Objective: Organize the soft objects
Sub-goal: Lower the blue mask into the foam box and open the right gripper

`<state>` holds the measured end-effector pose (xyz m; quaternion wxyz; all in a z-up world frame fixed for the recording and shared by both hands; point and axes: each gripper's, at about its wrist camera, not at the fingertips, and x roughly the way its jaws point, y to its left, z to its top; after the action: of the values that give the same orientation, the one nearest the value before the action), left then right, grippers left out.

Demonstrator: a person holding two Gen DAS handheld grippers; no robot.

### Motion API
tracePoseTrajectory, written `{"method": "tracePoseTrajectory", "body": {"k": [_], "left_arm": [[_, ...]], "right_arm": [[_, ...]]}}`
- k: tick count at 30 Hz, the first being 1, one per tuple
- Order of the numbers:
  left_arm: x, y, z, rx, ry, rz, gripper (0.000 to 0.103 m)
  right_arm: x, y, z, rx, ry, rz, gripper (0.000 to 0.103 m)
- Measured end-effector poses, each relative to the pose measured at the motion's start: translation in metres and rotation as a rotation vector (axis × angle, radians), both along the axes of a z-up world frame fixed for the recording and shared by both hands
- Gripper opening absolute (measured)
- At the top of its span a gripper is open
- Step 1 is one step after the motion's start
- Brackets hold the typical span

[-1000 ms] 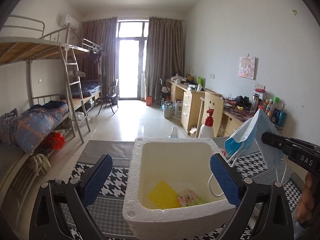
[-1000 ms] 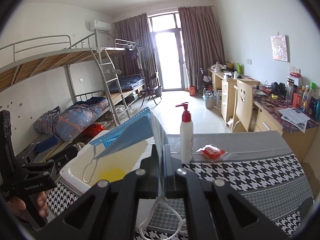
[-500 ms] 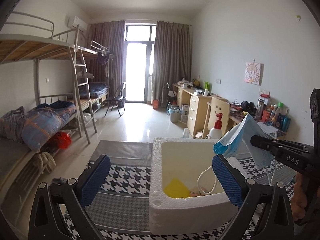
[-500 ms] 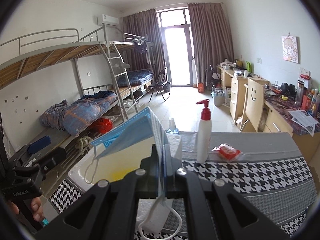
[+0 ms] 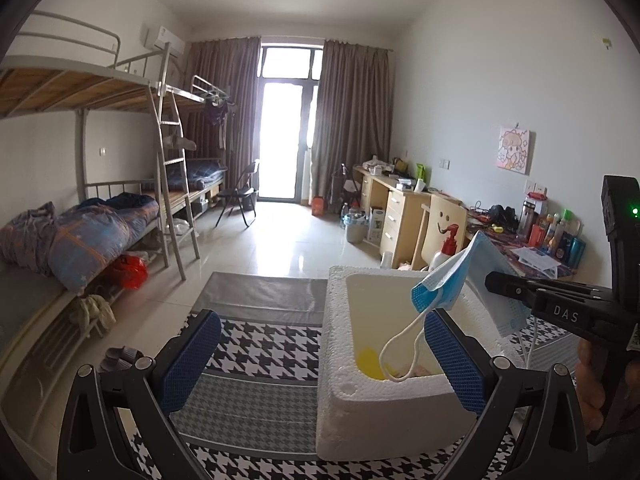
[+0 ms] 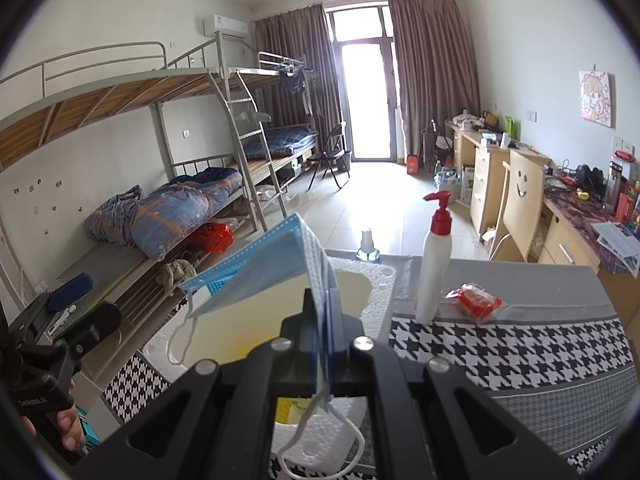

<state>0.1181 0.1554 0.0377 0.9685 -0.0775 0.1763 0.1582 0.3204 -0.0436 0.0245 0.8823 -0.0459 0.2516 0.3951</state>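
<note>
The right gripper [image 6: 320, 344] has its fingers pinched tight on a blue face mask [image 6: 264, 268], and the mask sticks up and leans over the white foam box [image 5: 360, 412]. One ear loop [image 5: 400, 352] of the mask hangs down into the box, and the other loop hangs below the fingers. The box sits on the bench [image 6: 520, 352], which has a black and white checked cloth on it, near the bench's left side as the right camera sees it. Down in the bottom of the box lies something yellow [image 5: 370, 360] and a small pale thing beside it, too hidden to name. The left gripper [image 5: 320, 364] has its blue fingers [image 5: 188, 360] spread wide apart with nothing between them, and its right finger is in front of the box. A white pump bottle [image 6: 434, 272] with a red top stands upright on the bench just past the box's far right corner. A small red packet [image 6: 476, 300] lies flat close to the bottle, near the far edge of the bench
</note>
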Motion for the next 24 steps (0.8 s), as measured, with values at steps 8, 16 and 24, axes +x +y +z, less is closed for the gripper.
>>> {"method": "tracePoseTrajectory", "body": {"k": [8,16,24], "left_arm": [[-0.004,0.008,-0.004,-0.021,0.001,0.01,0.102],[-0.003,0.016,-0.009,-0.042,0.008,-0.005,0.102],[-0.002,0.023,-0.012,-0.054,0.01,-0.003,0.102]], "right_arm": [[-0.002,0.016,-0.009,-0.038,0.023,0.023,0.006],[-0.001,0.029,-0.015,-0.075,0.037,0.029,0.006],[-0.005,0.03,-0.019,-0.069,0.055,0.053,0.065]]}}
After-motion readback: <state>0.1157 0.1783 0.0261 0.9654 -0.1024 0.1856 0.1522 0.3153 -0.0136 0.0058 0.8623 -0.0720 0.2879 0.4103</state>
